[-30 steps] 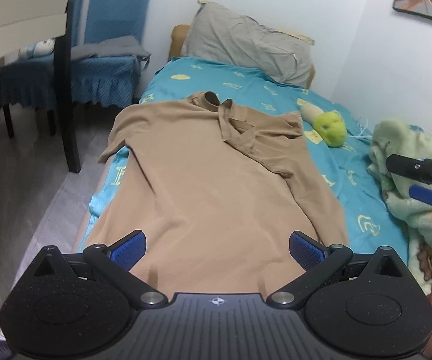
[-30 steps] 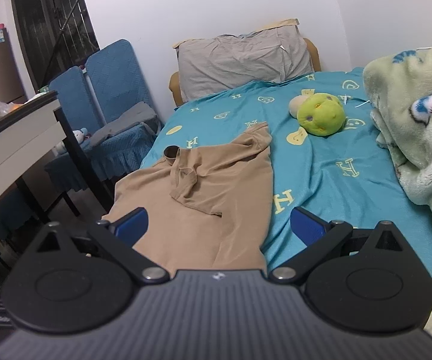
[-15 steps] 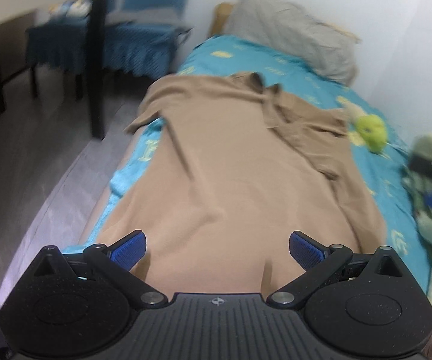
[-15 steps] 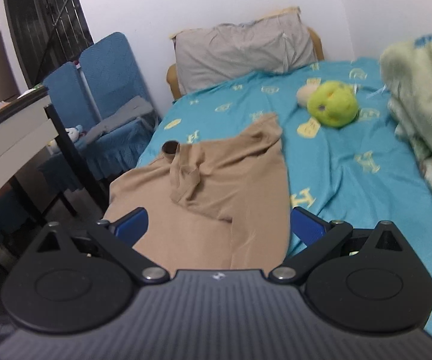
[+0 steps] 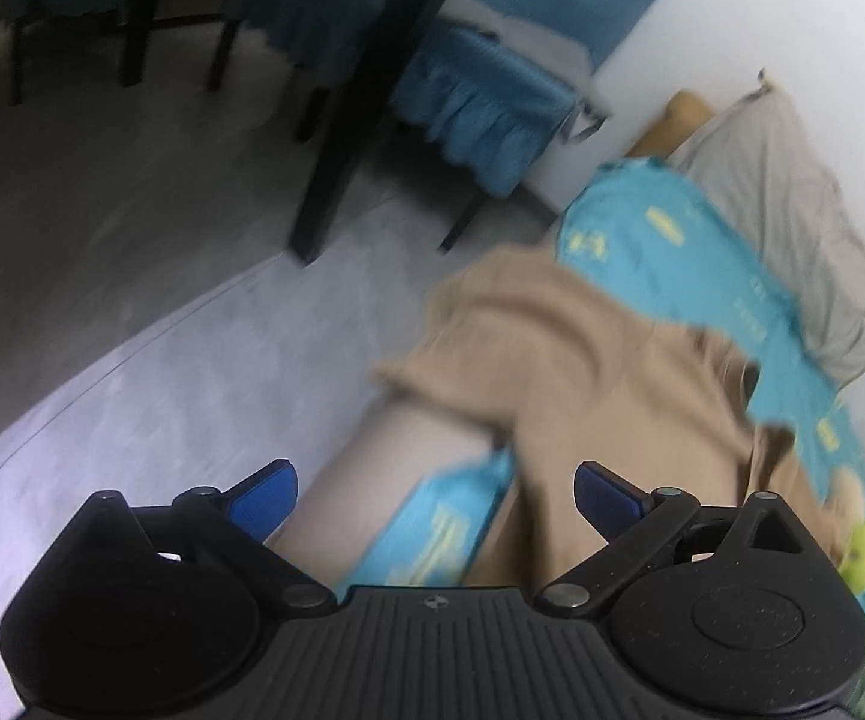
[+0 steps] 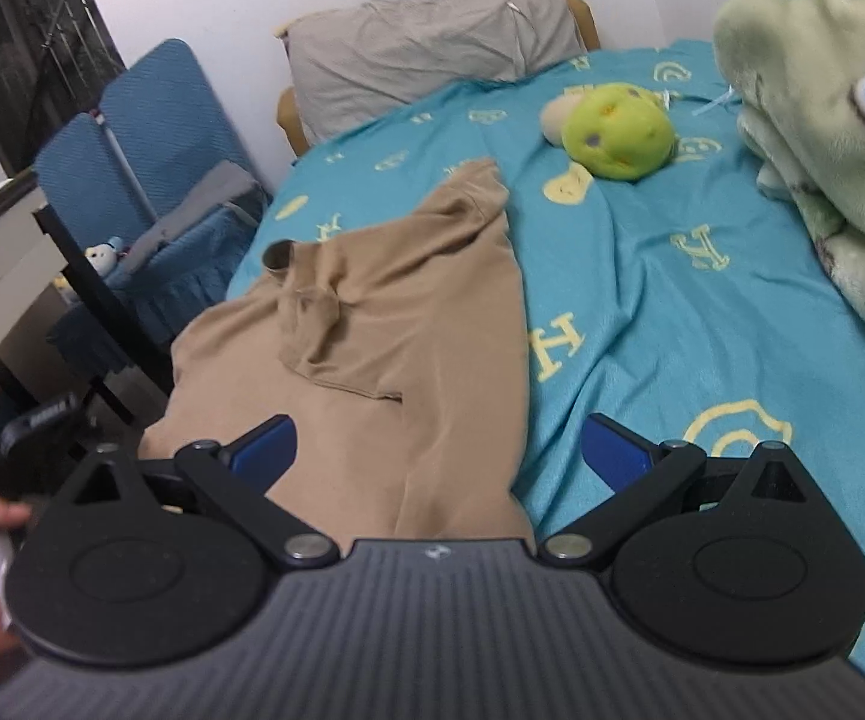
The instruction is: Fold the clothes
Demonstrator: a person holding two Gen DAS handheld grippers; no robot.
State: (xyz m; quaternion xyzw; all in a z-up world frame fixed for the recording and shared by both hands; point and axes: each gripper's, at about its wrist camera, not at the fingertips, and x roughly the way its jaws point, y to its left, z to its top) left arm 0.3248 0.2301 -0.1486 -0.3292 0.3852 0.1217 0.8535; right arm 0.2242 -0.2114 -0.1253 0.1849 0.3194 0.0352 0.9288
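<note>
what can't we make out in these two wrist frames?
- Tan shirt hem: hidden behind the right gripper body, right wrist view.
- Shirt's left sleeve, hanging off the bed edge: smeared by motion blur, left wrist view.
- Green plush toy: blurred and part hidden by the left gripper.
- Green blanket: cut off by the frame's right edge.

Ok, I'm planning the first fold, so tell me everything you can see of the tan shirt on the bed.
The tan shirt is a plain, soft, thin-looking knit with a turtleneck-style collar pointing toward the pillow. It lies spread on the teal bedsheet, rumpled, with one sleeve folded across the chest. Its left edge hangs over the bedside. Both grippers, left and right, are open; neither grips it.
</note>
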